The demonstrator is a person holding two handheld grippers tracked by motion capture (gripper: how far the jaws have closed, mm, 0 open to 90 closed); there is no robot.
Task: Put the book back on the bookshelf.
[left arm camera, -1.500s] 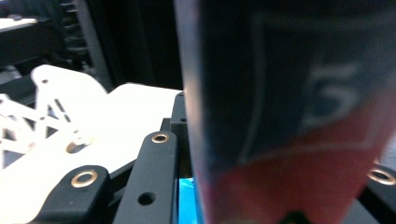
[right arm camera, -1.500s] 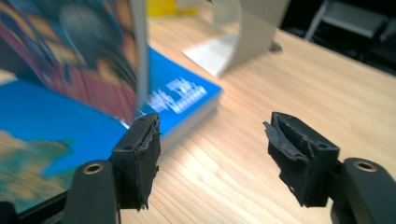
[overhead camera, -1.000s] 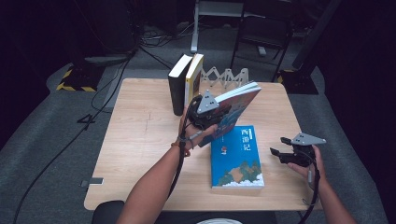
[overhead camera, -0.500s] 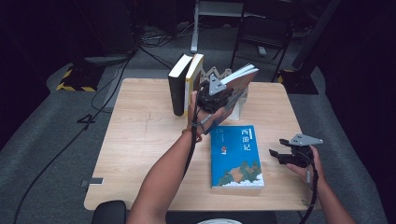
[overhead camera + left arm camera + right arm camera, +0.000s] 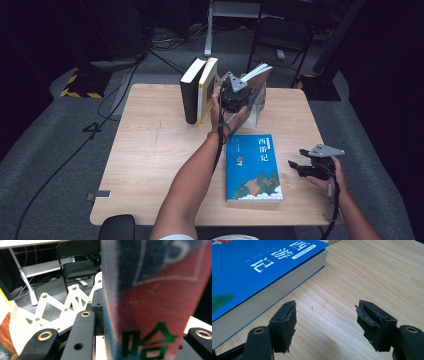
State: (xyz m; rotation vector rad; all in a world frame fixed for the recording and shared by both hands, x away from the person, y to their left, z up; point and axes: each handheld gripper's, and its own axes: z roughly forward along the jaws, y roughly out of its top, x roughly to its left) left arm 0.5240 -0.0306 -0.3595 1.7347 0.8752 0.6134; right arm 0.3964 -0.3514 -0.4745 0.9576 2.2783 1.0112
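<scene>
Left tool (image 5: 239,95) sits in the upper middle of the high view, and its jaws are closed on a thin paperback book with a red and blue cover (image 5: 256,82). This book is lifted above the light wooden desk (image 5: 150,150) and tilted, with its pages pointing to the upper right of the frame. In the left gripper view the same book (image 5: 155,300) stands between the two black jaws and fills the right half of the frame; it is blurred, but a green character shows near the bottom. Behind it, on the left of that view, is a white folding lattice book rack (image 5: 62,305), and a black chair (image 5: 77,265) stands at the top.

Just left of the held book in the high view, a black book (image 5: 191,97) and a book with a yellow edge (image 5: 206,90) stand upright side by side, touching each other, at the far edge of the desk.

Right tool (image 5: 302,169) is at the lower right of the high view, low over the desk, with its jaws wide apart and nothing between them. In the right gripper view its two worn black pads (image 5: 287,322) are apart above bare wood. A thick blue book with white Chinese characters on the cover (image 5: 257,267) lies flat on the desk in the upper left of that view, near the left pad but not touching it. In the high view this blue book (image 5: 252,167) lies in the lower middle.
</scene>
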